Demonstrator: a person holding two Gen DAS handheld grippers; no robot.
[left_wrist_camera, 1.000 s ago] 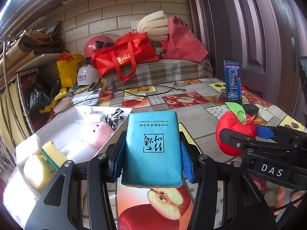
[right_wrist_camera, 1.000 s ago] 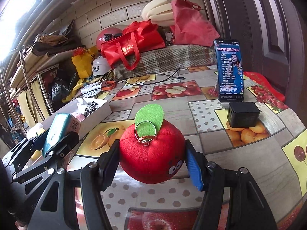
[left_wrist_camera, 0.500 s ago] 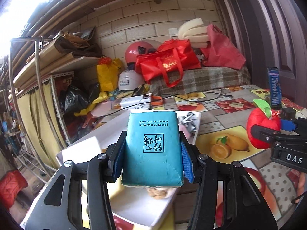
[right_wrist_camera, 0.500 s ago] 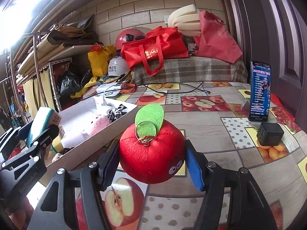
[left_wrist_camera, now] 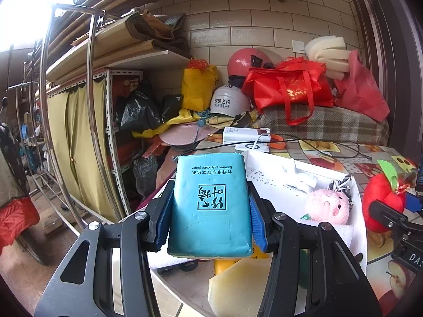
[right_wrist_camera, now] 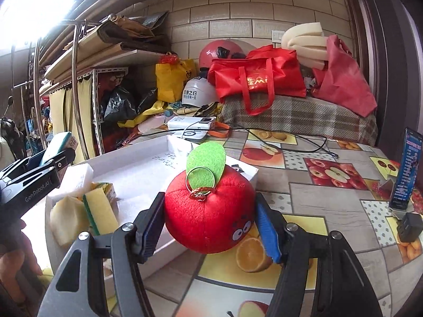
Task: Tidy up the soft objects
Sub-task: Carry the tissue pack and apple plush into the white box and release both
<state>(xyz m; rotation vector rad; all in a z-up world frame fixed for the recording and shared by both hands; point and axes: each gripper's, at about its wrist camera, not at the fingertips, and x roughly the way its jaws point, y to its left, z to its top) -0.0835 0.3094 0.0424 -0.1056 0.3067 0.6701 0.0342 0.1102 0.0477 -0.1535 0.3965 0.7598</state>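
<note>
Tissue pack, teal plastic-wrapped, rectangular point(left_wrist_camera: 210, 206): clamped flat-sided between the left claw point(left_wrist_camera: 208, 220) pads, long axis running away from the camera, printed end facing forward, held above the near end of the white shallow cardboard box point(right_wrist_camera: 148, 158) at the bench's left edge. Red plush apple with green felt leaf point(right_wrist_camera: 208, 214): squeezed in the right claw point(right_wrist_camera: 211, 222), leaf up, above the box's right wall. Yellow sponges point(right_wrist_camera: 101, 208) fill the box's near end; pink plush toy point(left_wrist_camera: 327, 206) lies by the far end. Judgement: lower each item over bare box floor between sponges and plush toy, keep the pack level, and release only once it rests.
</note>
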